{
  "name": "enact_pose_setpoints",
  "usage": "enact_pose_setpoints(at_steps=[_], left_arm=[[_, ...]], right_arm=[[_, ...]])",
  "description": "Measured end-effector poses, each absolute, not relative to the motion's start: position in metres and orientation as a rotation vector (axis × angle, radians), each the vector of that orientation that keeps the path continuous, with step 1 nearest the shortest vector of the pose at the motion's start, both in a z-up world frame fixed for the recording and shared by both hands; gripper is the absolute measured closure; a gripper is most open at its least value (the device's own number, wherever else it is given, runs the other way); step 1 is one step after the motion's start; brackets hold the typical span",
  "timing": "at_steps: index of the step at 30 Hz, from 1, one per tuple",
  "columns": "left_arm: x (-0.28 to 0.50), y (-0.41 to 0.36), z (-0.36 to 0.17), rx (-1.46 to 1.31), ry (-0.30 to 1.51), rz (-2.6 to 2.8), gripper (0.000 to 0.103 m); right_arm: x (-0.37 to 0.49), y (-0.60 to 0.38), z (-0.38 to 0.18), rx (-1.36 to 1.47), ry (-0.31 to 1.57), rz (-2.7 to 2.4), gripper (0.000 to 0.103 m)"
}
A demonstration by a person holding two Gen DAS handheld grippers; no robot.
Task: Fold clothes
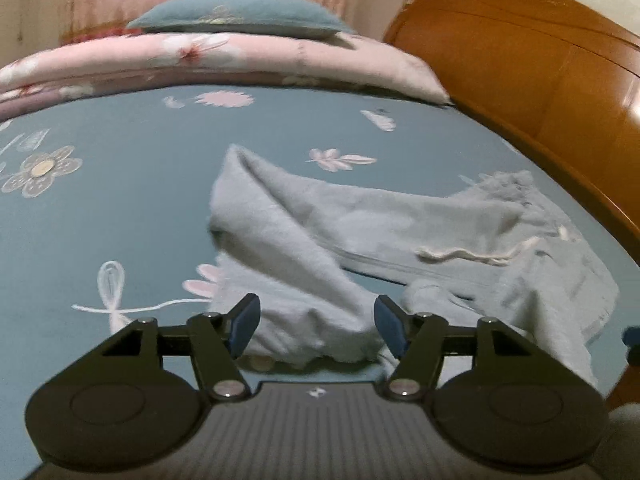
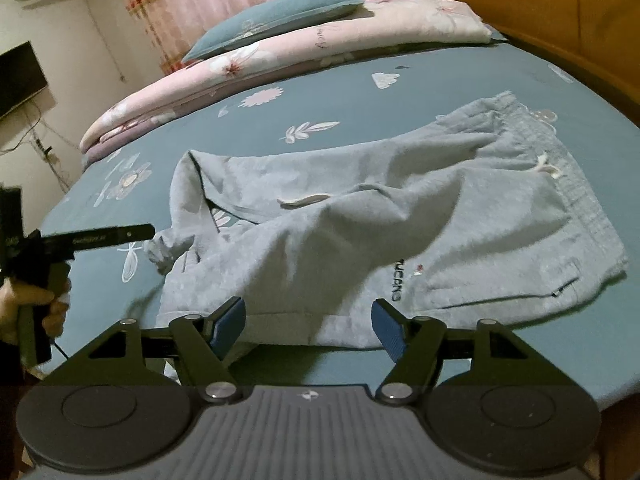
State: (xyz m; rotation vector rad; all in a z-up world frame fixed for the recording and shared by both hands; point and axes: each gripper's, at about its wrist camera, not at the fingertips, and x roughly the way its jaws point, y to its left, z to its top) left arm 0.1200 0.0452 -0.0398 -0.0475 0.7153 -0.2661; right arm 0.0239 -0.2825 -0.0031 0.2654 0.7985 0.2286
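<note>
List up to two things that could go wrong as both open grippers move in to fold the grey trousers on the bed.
1. The trousers lie crumpled, one leg thrown over the other, so the right gripper may pinch several layers and fold unevenly.
2. The white drawstring lies loose across the fabric; the left gripper could snag it and drag the waistband.

embroidered lettering (image 2: 395,285) on the crumpled light grey sweatpants (image 2: 400,216) blurred, partly fold-hidden; orange wooden headboard (image 1: 540,92) cropped at frame edge.

both views low over bed (image 1: 120,200)
</note>
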Motion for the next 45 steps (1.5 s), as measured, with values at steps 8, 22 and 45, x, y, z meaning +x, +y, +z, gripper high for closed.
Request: enact_pose_setpoints(at_steps=[8, 22, 45], left_arm=[[0.144, 0.03, -0.066, -0.207, 0.794, -0.313, 0.039], [0.157, 0.101, -0.033, -0.146, 0.687, -0.083, 0.093], [0.18, 0.224, -0.052, -0.367, 0.689, 0.161, 0.053]], right_arm=[[0.02, -0.287, -0.006, 0.276, 0.803, 0.209, 0.029], [0.039, -0.289, -0.024, 0.282, 0.839, 0.192, 0.029], [0.06, -0.272, -0.032, 0.247, 0.877, 0.208, 0.029]])
